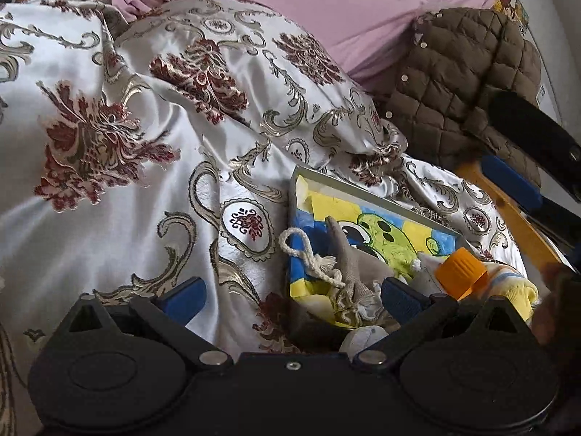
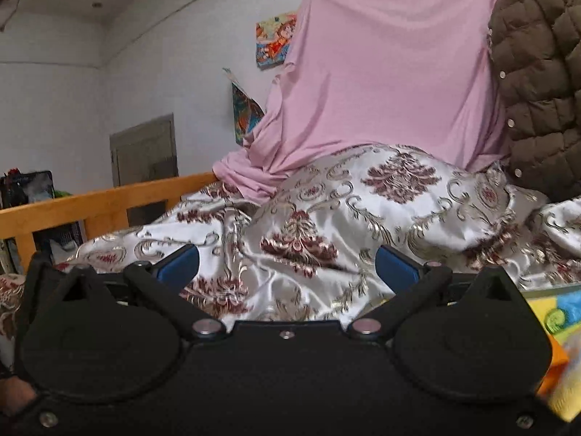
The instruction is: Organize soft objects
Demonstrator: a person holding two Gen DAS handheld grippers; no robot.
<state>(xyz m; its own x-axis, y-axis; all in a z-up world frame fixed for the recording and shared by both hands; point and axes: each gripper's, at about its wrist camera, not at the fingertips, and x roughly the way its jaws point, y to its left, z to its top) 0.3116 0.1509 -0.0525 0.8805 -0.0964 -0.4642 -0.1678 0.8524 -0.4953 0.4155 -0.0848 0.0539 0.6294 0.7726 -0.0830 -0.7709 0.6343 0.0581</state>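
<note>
On the bed, a satin quilt (image 1: 145, 181) lay rumpled, with a grey plush (image 1: 348, 269), a sock (image 1: 515, 283) and an orange cap (image 1: 461, 272) heaped on a painted picture (image 1: 381, 232). Both left tongs (image 1: 290, 294) and right tongs (image 2: 287, 265) stood apart, empty. Gathering seemed barely begun; the plush looked the likely next grasp. No writing was legible.

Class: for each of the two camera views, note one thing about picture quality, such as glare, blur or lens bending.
Left wrist view: bright glare on the shiny bedspread; edges curve from the fisheye lens. Right wrist view: the wooden rail bows, and the yellow items at the lower right corner are smeared with blur; light is soft and even.
</note>
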